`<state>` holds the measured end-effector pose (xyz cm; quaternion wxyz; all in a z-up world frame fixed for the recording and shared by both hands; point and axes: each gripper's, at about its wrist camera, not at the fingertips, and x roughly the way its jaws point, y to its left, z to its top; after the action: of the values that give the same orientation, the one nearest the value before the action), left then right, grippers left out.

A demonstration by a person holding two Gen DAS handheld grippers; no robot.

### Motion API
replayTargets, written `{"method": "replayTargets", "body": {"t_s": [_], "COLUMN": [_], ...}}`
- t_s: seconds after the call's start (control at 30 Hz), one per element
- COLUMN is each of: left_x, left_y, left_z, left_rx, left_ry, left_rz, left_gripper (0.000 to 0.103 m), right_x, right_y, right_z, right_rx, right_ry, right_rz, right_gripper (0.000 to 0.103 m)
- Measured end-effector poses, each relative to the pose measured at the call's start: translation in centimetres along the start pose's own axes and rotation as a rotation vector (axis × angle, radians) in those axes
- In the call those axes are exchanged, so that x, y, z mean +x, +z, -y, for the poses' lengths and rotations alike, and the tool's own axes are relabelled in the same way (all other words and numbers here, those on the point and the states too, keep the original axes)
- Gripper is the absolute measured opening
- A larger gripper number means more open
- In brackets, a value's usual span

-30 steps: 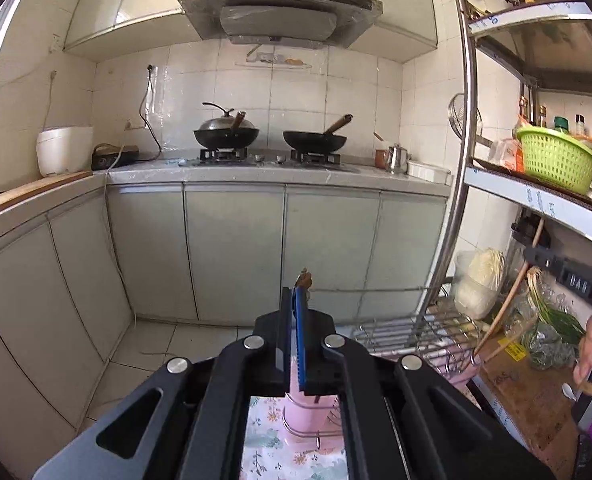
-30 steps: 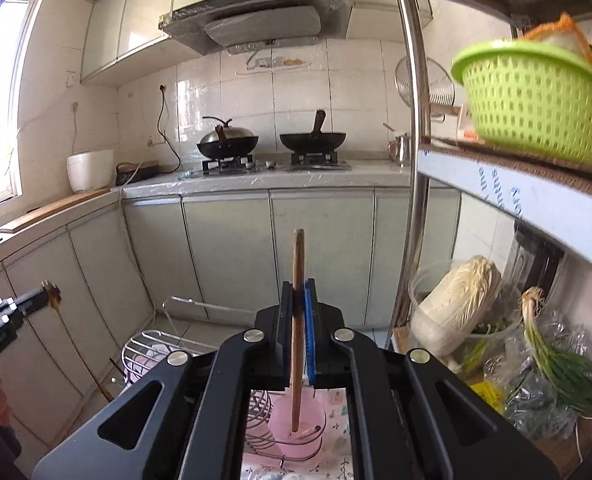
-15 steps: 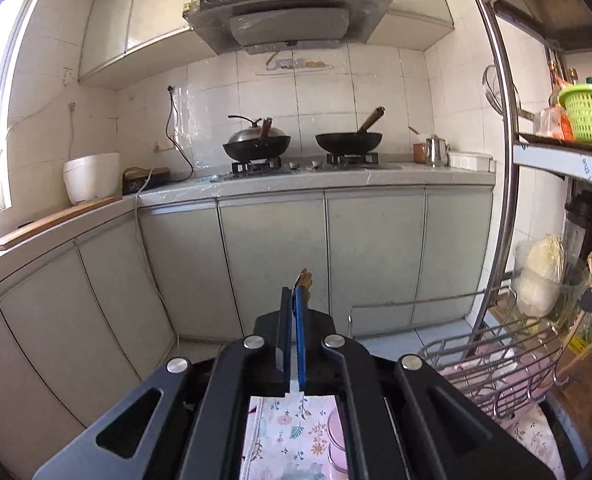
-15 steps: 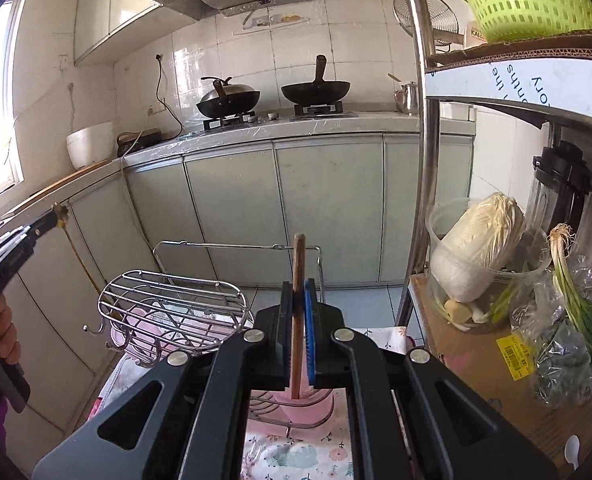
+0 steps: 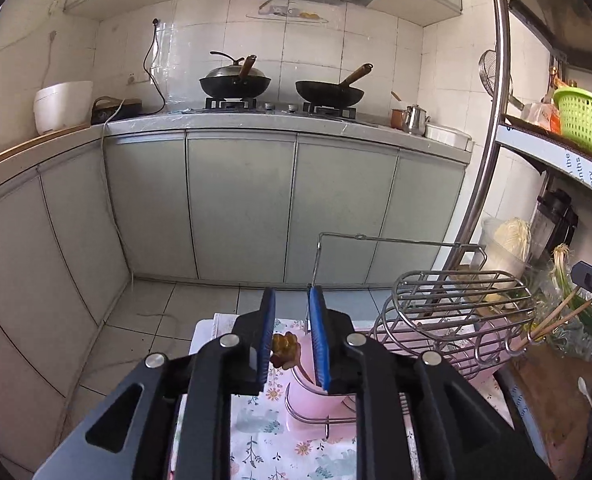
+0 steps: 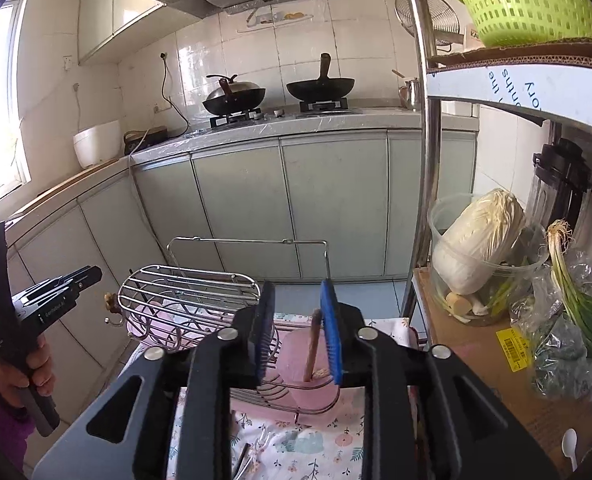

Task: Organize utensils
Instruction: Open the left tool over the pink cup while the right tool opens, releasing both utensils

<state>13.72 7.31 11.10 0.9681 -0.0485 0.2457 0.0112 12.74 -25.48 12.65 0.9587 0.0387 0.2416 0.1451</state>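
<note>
My left gripper point(image 5: 292, 300) is open above a pink utensil cup point(image 5: 315, 404) in the wire rack. A utensil with an amber, carved handle end point(image 5: 284, 348) stands in that cup, between and below the blue pads, touching neither. My right gripper point(image 6: 297, 294) is open above another pink cup point(image 6: 307, 376). A wooden stick point(image 6: 311, 344) stands in it, leaning close to the right pad point(image 6: 331, 340). The left gripper also shows in the right wrist view point(image 6: 48, 300), and chopsticks point(image 5: 555, 318) show at the rack's right end.
The wire dish rack point(image 6: 192, 304) stands on a floral cloth point(image 5: 272, 440). A metal shelf post point(image 6: 427, 160) rises at right, with cabbage in a tub point(image 6: 479, 244), spring onions point(image 6: 575, 300), a blender point(image 6: 559, 184) and a green basket point(image 6: 527, 0). Metal utensils point(image 6: 248, 456) lie on the cloth.
Both grippers have opened and let go of their utensils, which now stand in the pink cups. Both grippers moved down toward the rack.
</note>
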Motion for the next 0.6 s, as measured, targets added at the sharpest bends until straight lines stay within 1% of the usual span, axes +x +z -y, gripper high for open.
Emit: {"method": "replayTargets", "body": {"t_s": [0.17, 0.23, 0.33, 0.47, 0.53, 0.6], "left_x": [-2.7, -3.5, -4.3, -4.2, -3.9, -3.7], "left_y": [-1.1, -2.0, -3.8, -6.5, -7.9, -9.5], "left_z": [-0.3, -0.3, -0.1, 0.5, 1.0, 1.4], "left_rx": [-0.019, -0.029, -0.036, -0.040, -0.039, -0.038], "left_ry": [-0.014, -0.031, -0.064, -0.104, -0.117, -0.117], "left_rz": [0.013, 0.005, -0.026, -0.101, -0.141, -0.164], "left_gripper": [0.017, 0.017, 0.017, 0.017, 0.017, 0.017], "right_x": [-2.9, -4.0, -5.6, -6.0, -5.5, -4.5], "right_y": [-0.2, -0.6, -2.2, -5.8, -8.2, -10.5], "right_z": [-0.9, -1.3, -2.2, -3.2, -3.6, -3.7], "right_rx": [-0.006, -0.011, -0.009, 0.008, 0.024, 0.057], "right_ry": [0.003, 0.003, 0.015, 0.043, 0.055, 0.071], "right_rz": [0.035, 0.047, 0.048, -0.011, -0.057, -0.115], "right_gripper": [0.030, 0.030, 0.030, 0.030, 0.030, 0.030]}}
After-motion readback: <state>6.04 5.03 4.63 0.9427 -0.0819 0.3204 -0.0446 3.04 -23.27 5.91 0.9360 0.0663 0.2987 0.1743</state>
